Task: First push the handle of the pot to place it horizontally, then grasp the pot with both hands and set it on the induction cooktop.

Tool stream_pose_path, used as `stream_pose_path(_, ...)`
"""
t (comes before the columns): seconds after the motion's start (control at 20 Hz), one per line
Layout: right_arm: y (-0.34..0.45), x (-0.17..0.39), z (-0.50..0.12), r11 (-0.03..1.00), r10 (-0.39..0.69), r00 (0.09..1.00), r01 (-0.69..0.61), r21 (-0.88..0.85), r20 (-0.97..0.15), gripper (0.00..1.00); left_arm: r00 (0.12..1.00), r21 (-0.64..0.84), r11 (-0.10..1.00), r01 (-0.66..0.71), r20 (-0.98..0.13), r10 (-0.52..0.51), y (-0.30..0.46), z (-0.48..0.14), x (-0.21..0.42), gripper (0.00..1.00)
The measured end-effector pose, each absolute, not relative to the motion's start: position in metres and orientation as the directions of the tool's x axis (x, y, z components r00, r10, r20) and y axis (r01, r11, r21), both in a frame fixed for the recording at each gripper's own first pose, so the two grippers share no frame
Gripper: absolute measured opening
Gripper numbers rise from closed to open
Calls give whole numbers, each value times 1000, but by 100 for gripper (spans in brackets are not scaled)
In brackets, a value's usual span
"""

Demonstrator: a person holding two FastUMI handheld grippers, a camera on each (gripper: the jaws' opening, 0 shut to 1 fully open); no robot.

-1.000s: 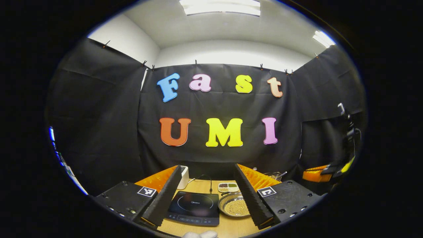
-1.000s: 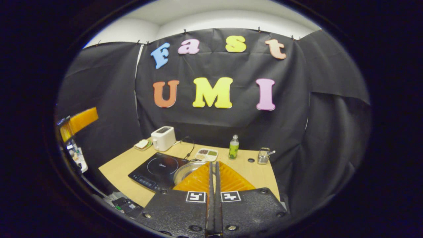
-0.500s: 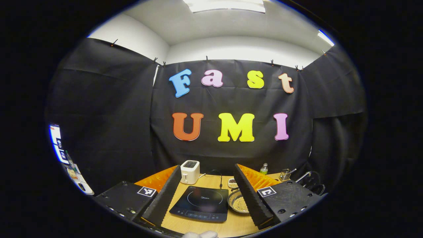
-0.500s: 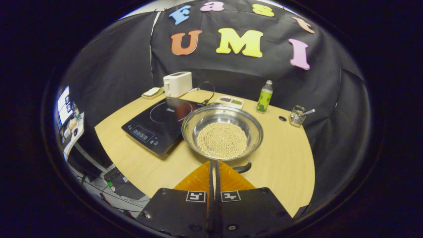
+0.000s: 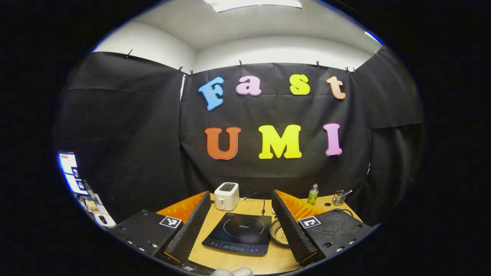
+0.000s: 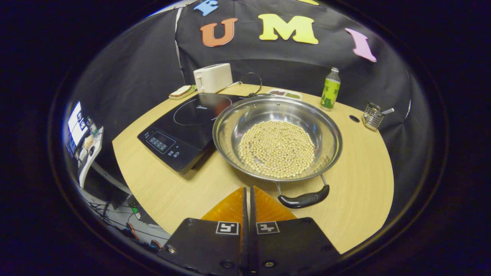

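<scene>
A steel pot holding pale beans stands on the wooden table, just right of the black induction cooktop. Its near black handle points toward me, a little right of my right gripper, which is shut with nothing in it and hovers short of the rim. In the left gripper view my left gripper is open and held high and back from the table. Between its fingers lie the cooktop and a sliver of the pot.
Along the back of the table stand a white toaster, a small plate with a sandwich, a divided snack tray, a green bottle and a wire holder. A cable loops behind the cooktop. The table edge curves close below my right gripper.
My right gripper has tipped down and come closer to the pot, staying shut. The left gripper has shifted slightly, bringing the toaster and bottle into its view, and stays open.
</scene>
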State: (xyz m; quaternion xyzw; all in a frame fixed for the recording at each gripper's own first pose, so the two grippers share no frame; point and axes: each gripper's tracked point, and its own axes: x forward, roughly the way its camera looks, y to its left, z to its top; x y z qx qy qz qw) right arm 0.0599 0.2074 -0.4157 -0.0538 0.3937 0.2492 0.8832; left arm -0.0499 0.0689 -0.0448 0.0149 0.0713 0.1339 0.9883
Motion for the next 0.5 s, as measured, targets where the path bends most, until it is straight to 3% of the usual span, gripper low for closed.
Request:
stream_pose_path(0.05,202,63,-420,874,390,558,-475,103,-733,1,955,48,965,-258,-139,263,65,-46,-48,95)
stream_pose_path(0.15,193,64,-424,878,388,544,-463,119,-744,1,955,51,965,-257,-140,262,63,-46,-45,95)
stream_pose_path(0.2,191,63,-424,878,396,538,-459,136,-744,1,955,50,965,-257,-141,262,61,-46,-43,84)
stream_pose_path(0.35,185,64,-424,881,392,538,-454,134,-746,4,954,41,966,-254,-152,257,59,-52,-38,84)
stream_pose_path(0.4,183,66,-424,880,396,537,-453,142,-745,0,954,38,967,-253,-154,256,58,-53,-36,95)
stream_pose_path(0.5,182,64,-425,881,401,532,-448,154,-746,1,955,40,967,-251,-154,254,57,-54,-32,95)
